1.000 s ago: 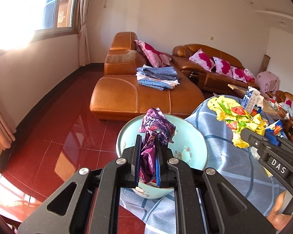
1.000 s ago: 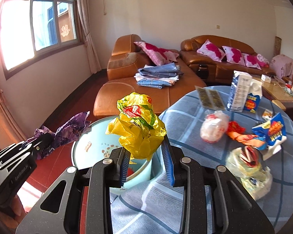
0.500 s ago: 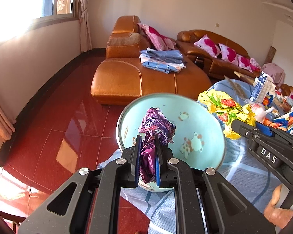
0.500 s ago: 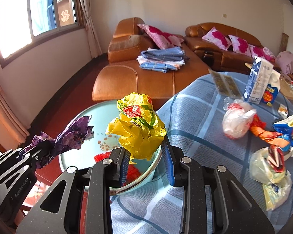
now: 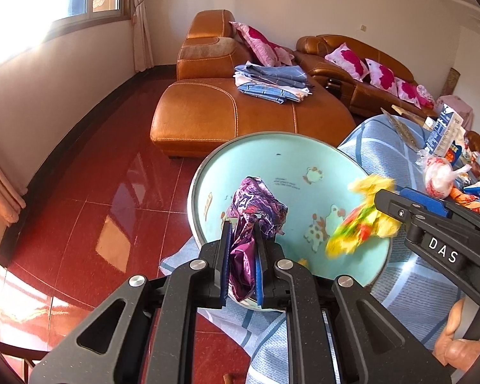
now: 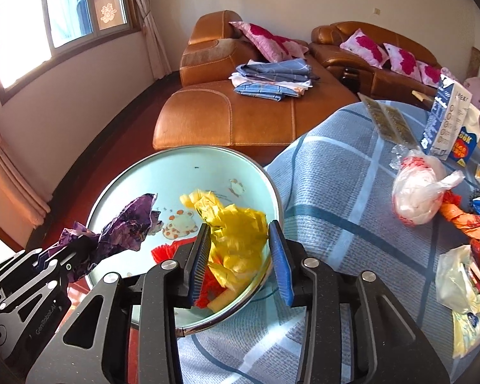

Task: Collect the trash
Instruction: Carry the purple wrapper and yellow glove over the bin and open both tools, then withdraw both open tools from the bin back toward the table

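Reading "DAS" on right gripper (image 5: 396,204)

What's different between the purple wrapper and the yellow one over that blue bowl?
The purple wrapper is pinched tight in the left gripper; the yellow wrapper sits loose between the right gripper's jaws, which have just been opening. The purple wrapper looks sharp, the yellow wrapper blurred. The purple wrapper is a thin twisted strip, the yellow wrapper a bulkier wad. Both are crumpled and above the bowl.

A home living room: leather sofas (image 5: 227,108) with floral cushions (image 5: 352,64) (folded laundry (image 5: 272,83) too), curtained window (image 6: 76,6).
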Action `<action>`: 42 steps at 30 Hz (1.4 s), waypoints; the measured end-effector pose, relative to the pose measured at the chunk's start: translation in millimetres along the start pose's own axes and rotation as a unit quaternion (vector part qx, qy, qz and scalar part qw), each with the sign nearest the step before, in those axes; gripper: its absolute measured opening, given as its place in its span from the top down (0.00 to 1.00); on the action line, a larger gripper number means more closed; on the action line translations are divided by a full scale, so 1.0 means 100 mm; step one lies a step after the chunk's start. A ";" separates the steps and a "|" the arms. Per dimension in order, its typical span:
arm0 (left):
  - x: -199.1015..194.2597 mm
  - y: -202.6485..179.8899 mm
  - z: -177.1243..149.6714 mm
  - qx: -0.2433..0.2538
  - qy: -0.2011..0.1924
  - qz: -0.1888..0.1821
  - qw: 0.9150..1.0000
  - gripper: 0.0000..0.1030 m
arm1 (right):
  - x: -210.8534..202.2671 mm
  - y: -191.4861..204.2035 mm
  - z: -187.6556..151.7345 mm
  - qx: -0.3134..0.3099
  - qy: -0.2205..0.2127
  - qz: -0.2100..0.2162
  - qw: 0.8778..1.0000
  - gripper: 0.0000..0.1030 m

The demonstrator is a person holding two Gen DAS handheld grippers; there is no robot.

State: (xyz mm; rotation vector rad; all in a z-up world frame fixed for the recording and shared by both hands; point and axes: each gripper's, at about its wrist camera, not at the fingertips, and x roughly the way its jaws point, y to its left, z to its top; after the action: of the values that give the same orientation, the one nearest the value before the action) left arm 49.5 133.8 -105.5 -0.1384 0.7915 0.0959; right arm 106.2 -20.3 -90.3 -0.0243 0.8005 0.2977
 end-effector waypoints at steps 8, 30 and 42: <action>-0.07 0.01 0.02 -0.009 -0.008 0.008 1.000 0.64 | -0.18 -0.04 0.03 0.004 -0.019 0.003 1.000 0.39; -0.62 -0.36 0.07 0.005 -0.068 0.027 0.997 0.06 | -0.96 -0.57 -0.08 0.066 -0.076 -0.025 0.995 0.16; -0.87 -0.87 -0.01 0.048 -0.078 -0.006 0.996 0.06 | -1.40 -1.00 -0.27 0.099 -0.104 -0.050 0.988 0.15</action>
State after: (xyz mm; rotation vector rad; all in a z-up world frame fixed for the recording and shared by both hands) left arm -0.1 44.4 -36.6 -0.0441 0.6376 0.0559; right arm 22.6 -155.5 -19.1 0.1515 0.6171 0.1222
